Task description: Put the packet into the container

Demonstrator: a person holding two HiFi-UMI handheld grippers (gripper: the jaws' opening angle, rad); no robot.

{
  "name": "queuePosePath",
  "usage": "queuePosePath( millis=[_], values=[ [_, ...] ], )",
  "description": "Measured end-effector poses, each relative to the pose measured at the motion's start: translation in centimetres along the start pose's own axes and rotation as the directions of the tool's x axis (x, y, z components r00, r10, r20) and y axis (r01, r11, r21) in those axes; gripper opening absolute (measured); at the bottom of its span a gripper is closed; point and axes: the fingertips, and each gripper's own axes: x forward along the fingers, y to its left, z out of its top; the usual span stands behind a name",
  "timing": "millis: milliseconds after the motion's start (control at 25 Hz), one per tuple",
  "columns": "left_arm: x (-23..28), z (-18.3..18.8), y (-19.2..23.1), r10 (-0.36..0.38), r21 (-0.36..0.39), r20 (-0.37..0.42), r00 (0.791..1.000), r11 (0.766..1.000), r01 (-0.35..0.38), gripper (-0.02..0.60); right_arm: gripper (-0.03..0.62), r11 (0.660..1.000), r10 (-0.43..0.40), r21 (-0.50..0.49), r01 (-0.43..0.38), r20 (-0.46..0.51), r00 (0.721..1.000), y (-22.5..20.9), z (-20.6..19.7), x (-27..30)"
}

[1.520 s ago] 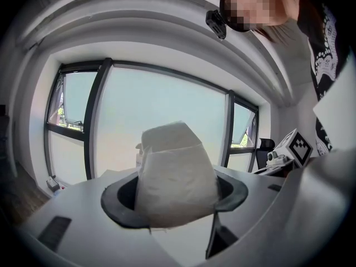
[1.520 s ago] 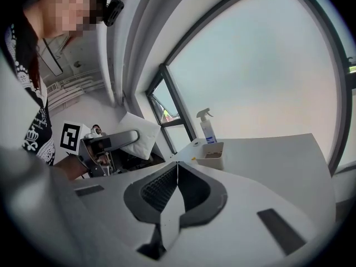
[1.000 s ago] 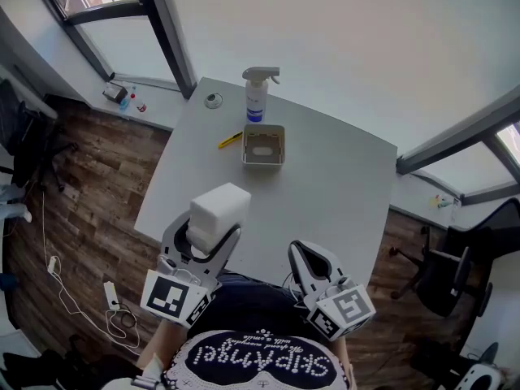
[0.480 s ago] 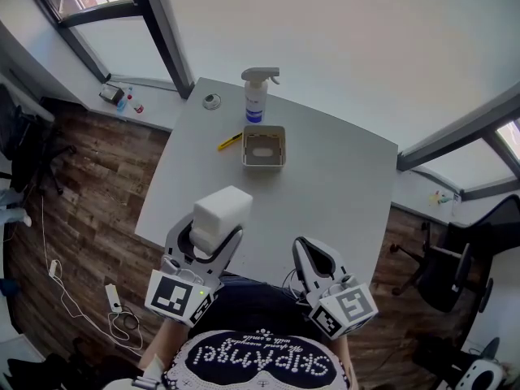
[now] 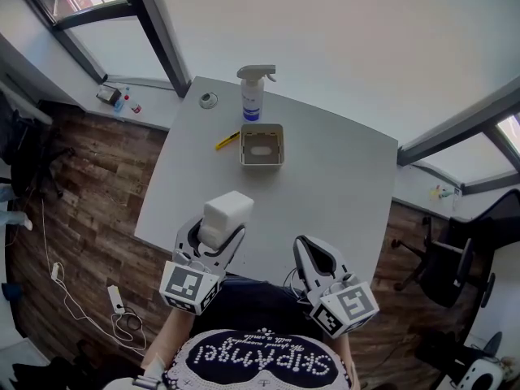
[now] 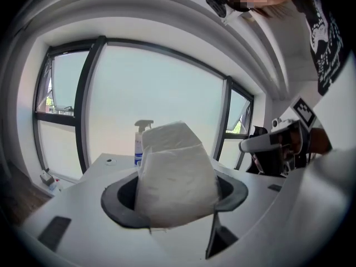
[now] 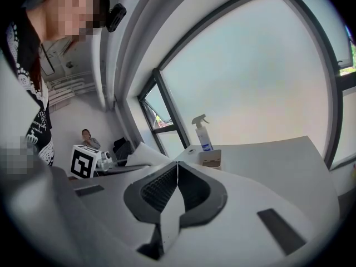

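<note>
A white, soft rectangular packet [image 5: 227,214] is clamped between the jaws of my left gripper [image 5: 217,234], held above the table's near edge. In the left gripper view the packet [image 6: 176,173] fills the gap between the dark pads. The container [image 5: 262,145], a small square beige box open at the top, sits toward the far side of the grey table [image 5: 341,185], well ahead of the packet. My right gripper [image 5: 312,249] hovers at the near edge with its jaws pressed together and nothing in them; its view [image 7: 177,171] shows the container [image 7: 211,158] far ahead.
A spray bottle [image 5: 251,94] stands just behind the container. A yellow pen [image 5: 228,140] lies to the container's left, and a small round object [image 5: 208,99] sits near the far left corner. Wooden floor, cables and office chairs surround the table.
My left gripper with the packet has shifted slightly right and lower. The right gripper has barely moved.
</note>
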Motion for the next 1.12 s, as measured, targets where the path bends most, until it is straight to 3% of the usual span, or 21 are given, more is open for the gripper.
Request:
queuePosePath(
  millis=[160,440,760,1120],
  values=[
    [0.1,-0.4,0.1,-0.011,0.007,-0.019,1.000,1.000,0.011,0.290,0.015,1.000,-0.005,0.004,0.005,-0.002,1.000,-0.1,0.1,0.0],
    [-1.1,5.9,1.5,0.007,0.092,0.127,0.992,0.996,-0.019,0.290,0.015,1.000,-0.011,0.015,0.011,-0.012,1.000,-0.4,-0.4,0.3],
    [1.2,10.0,3.1,0.017,0.118,0.202,0.979,0.992,-0.041,0.290,0.015,0.999,-0.025,0.024,0.025,-0.009,1.000,-0.7,-0.1,0.4],
    [6.2,9.7,4.7,0.004,0.087,0.146,0.989,0.996,-0.017,0.290,0.015,0.999,-0.035,0.040,0.035,-0.013,0.999,-1.0,-0.3,0.5]
  ],
)
